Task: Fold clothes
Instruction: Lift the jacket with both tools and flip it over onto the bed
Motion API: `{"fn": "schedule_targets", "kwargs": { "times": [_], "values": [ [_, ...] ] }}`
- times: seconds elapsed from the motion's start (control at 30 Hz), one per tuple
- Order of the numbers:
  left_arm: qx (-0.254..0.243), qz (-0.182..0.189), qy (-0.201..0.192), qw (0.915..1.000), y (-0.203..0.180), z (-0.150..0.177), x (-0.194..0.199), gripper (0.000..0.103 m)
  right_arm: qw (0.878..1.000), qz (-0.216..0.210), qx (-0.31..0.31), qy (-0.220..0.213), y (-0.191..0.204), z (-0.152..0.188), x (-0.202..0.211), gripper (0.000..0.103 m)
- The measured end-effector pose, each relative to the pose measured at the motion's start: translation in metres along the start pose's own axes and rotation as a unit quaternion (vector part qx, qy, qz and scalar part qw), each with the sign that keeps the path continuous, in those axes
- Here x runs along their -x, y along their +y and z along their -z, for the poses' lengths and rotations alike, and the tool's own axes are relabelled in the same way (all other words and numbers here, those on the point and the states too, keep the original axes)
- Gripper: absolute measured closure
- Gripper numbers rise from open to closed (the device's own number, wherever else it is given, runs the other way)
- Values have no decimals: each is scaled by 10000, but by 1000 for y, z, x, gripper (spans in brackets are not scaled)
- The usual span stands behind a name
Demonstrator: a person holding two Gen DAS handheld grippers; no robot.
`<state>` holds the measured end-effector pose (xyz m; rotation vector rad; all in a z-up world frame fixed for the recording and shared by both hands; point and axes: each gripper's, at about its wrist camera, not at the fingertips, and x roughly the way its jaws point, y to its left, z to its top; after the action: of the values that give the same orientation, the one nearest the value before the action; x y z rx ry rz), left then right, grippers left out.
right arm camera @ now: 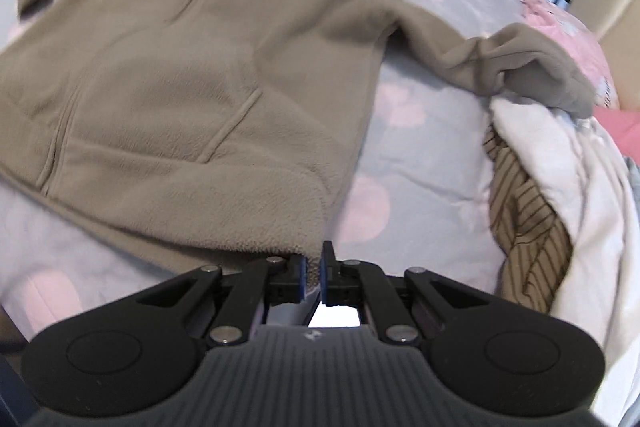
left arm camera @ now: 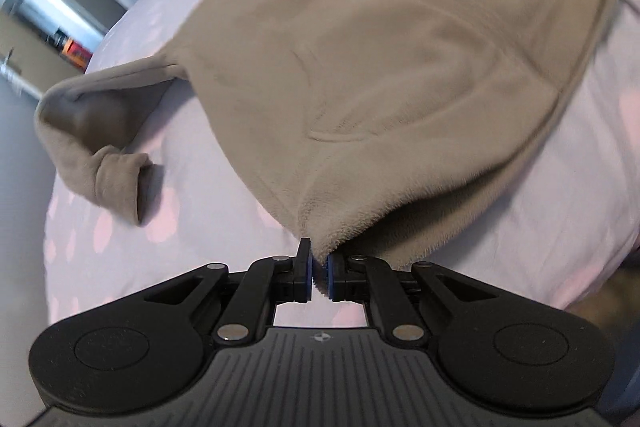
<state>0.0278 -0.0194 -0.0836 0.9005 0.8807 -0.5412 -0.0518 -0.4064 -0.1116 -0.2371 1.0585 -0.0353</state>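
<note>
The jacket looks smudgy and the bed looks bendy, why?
Left view: the jacket is smeared by motion, sharpest near the claw; the bed curves from the fisheye lens. Right view: same blur on the fleece, and the clothes pile bends at the edge.

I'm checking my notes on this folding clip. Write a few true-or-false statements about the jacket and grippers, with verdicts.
1. The left gripper pinches a hem corner of the jacket. True.
2. The right gripper is wide open. False: it is shut on the hem.
3. The jacket is pink. False: it is tan; the sheet has pink spots.
4. A striped cloth lies right of the jacket. True.
</note>
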Motion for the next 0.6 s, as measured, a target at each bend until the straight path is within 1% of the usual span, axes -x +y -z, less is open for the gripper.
{"fn": "schedule_targets", "kwargs": {
  "times": [0.1,0.2,0.23,0.27,0.3,0.33,0.4,0.47,0.53,0.6],
  "values": [
    [-202,22,44,9998,-6,10,-10,98,9992,9,388,48,5,5,-10,96],
    [-385,-25,-91,9992,-8,18,-12,94,9970,27,766,-100,8,11,-12,91],
    [-407,-40,-126,9991,-9,20,-13,91,9958,83,904,-149,10,13,-12,83],
    [-436,-59,-162,9989,-10,21,-13,87,9937,175,1092,-194,13,15,-12,64],
    [-541,-111,-217,9982,-13,22,-12,85,9905,295,1320,-236,17,17,-13,56],
    [-735,-220,-274,9967,-17,23,-12,81,9867,415,1547,-278,22,19,-13,53],
    [-1179,-483,-417,9910,-28,26,-11,74,9776,534,2000,-390,31,23,-13,53],
    [-1644,-708,-607,9820,-42,31,-9,62,9684,624,2363,-505,40,24,-13,54],
    [-2048,-809,-801,9722,-56,36,-7,60,9561,727,2765,-644,49,26,-13,55],
    [-2291,-850,-772,9666,-63,39,-11,62,9443,862,3107,-655,57,28,-17,57]
  ]
}}
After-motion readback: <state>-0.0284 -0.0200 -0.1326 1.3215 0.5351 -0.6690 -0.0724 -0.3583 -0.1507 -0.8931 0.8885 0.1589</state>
